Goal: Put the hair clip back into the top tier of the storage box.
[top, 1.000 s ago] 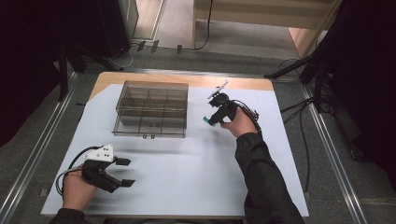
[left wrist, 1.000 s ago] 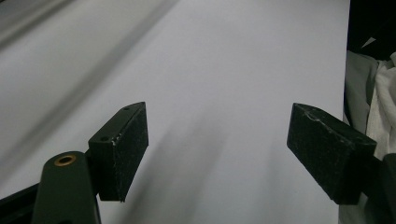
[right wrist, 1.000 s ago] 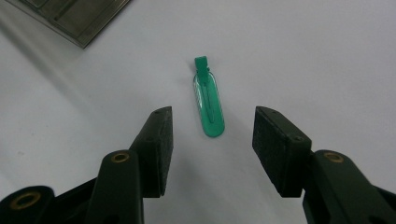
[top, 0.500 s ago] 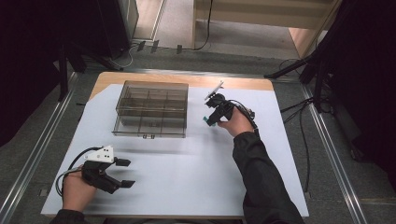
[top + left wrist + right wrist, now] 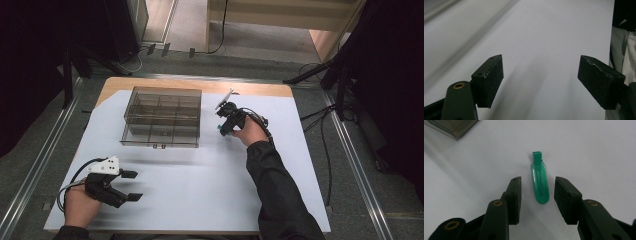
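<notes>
covering most of the table [image 5: 310,200] is a white sheet, with a clear compartment box [image 5: 162,116] standing toward its far left. the person's left gripper [image 5: 131,186] rests near the front edge, its jaws spread wide over bare sheet and holding nothing. the right gripper [image 5: 223,131] sits just right of the box, jaws partly open either side of a small green hair clip [image 5: 539,180] that lies flat between them, untouched. the step in hand looks like picking up the clip; to do it well the jaws should drop level to the sheet, stay centred on the clip's long body, and close gently so the slick plastic does not squirt out forward.
</notes>
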`<state>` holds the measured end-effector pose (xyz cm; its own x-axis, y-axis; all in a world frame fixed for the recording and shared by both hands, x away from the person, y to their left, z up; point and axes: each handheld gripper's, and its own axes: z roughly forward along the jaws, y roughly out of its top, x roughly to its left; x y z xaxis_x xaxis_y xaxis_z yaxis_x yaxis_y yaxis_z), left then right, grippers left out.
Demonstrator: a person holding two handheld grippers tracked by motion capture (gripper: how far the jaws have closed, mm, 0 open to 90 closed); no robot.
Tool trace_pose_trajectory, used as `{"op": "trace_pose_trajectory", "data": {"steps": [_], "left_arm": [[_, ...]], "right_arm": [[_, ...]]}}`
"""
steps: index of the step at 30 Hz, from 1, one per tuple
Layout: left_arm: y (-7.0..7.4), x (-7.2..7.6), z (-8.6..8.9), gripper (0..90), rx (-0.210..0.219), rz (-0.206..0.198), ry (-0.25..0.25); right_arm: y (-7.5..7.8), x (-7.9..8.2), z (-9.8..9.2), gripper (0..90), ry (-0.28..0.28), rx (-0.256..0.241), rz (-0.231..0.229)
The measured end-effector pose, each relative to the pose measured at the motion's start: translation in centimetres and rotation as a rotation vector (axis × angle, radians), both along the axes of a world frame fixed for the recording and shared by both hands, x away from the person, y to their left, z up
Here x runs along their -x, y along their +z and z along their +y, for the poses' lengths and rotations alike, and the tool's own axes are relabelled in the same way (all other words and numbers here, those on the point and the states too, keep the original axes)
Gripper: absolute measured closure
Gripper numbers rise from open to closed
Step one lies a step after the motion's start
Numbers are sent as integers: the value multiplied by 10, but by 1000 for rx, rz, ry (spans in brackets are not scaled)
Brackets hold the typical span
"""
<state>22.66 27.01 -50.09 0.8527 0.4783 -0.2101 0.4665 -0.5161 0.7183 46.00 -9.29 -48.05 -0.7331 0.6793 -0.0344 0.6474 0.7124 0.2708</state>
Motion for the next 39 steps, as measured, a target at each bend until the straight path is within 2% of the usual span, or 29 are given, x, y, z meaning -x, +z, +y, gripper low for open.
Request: {"op": "trace_pose_trajectory", "data": {"steps": [7, 13, 19, 30, 34, 39], "left_arm": [[0, 2, 1, 216, -6, 0, 6], [0, 3, 2, 215, -1, 5, 12], [-1, 3, 1, 215, -10, 4, 8], [-1, 3, 2, 214, -10, 5, 12], [-1, 3, 2, 214, -14, 6, 13], [-1, 3, 2, 214, -13, 6, 14]], "right_arm": [[-5, -5, 4, 628, 4, 10, 3], [-6, -7, 4, 654, 6, -2, 10], [-6, -11, 0, 689, -18, -29, 27], [-6, -10, -1, 731, -36, -29, 19], [-6, -10, -1, 773, -39, -30, 18], [-6, -11, -1, 776, -40, -29, 18]]}}
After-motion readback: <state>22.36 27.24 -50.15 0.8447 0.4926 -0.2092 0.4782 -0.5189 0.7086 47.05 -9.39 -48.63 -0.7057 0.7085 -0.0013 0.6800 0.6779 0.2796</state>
